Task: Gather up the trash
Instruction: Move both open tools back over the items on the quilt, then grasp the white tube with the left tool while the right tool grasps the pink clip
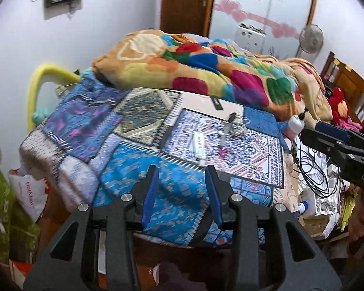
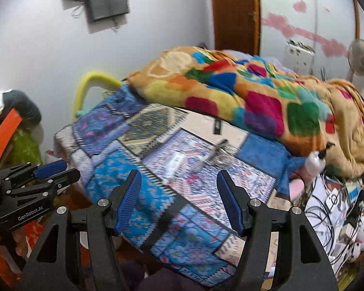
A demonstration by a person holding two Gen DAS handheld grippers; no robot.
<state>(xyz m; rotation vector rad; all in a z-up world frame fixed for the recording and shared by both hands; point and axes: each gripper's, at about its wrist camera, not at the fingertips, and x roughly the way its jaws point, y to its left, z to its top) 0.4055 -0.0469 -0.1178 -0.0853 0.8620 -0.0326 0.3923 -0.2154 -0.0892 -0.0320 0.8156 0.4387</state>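
Setting: bedroom with white walls; a bed under a patchwork cover in blues and purples fills both views, and a wooden door stands behind it.
Left gripper: jaws apart, nothing between the blue pads; only the bed cover shows through the gap. Seen side-on at the left of the right wrist view as well.
Right gripper: jaws apart, wider than the left pair, likewise holding nothing.
Gripper position: both hang above the near corner of the bed, angled down toward the cover and touching nothing.
Candidate trash: a small white tube or wrapper lies on the patterned panel just beyond the left gripper's tips. A dark pen-like item and a loose tangle of thin wire lie a little farther on. Motion blur leaves their identity uncertain.
Farther objects: a multicoloured blanket is heaped across the far side; a white pump bottle rests at its edge.
Bedside clutter: black cables and boxes lie to the right of the bed; a white plastic bag sits low on the left.
Receptacle: no bin is identifiable in either view.
Progress: judged early; nothing is gripped, and every loose item on the cover remains to be picked up.
Remaining: grasp the small items, then carry them to a container.
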